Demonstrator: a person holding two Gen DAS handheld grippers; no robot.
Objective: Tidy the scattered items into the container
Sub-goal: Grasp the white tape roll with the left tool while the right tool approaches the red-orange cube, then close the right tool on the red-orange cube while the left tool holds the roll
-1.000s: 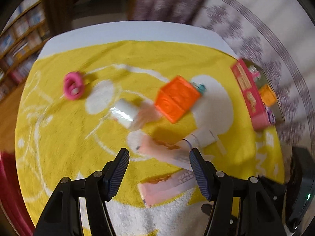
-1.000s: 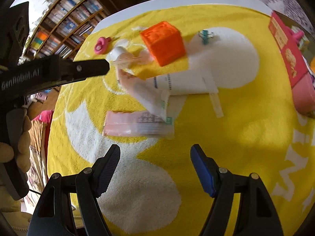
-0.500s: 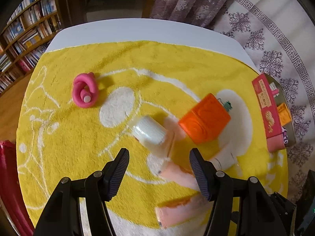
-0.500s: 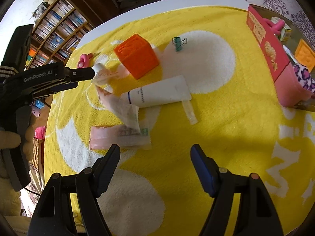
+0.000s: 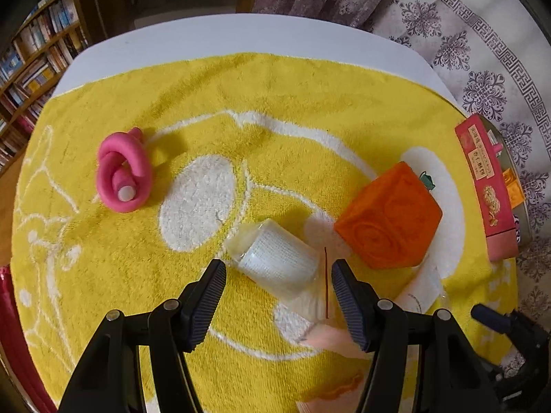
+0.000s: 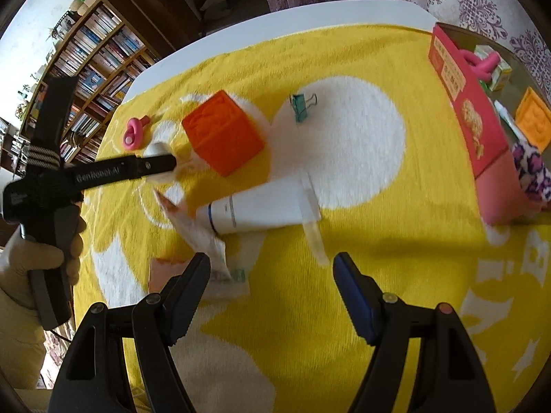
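Observation:
A white bandage roll in clear wrap (image 5: 279,261) lies on the yellow towel (image 5: 241,103). My left gripper (image 5: 277,292) is open, its fingertips on either side of the roll's near end without pressing it. An orange cube (image 5: 389,220) sits just right of it, a pink ring toy (image 5: 124,172) far left. My right gripper (image 6: 273,275) hangs open above the towel, just short of a white tube (image 6: 261,210). Pink sachets (image 6: 203,237) lie under its left finger. The container (image 6: 513,79) at the right edge holds a pink box (image 6: 461,103).
A green binder clip (image 6: 303,105) lies beyond the tube. A smaller orange block (image 6: 533,120) and a leopard-print item (image 6: 530,172) sit in the container. A gloved hand (image 6: 38,258) holds the left gripper's handle. Bookshelves (image 6: 96,55) stand past the table's far-left edge.
My left gripper has dropped and moved forward, so the bandage roll now lies between its fingertips. My right gripper has drifted closer to the white tube. Both stay open.

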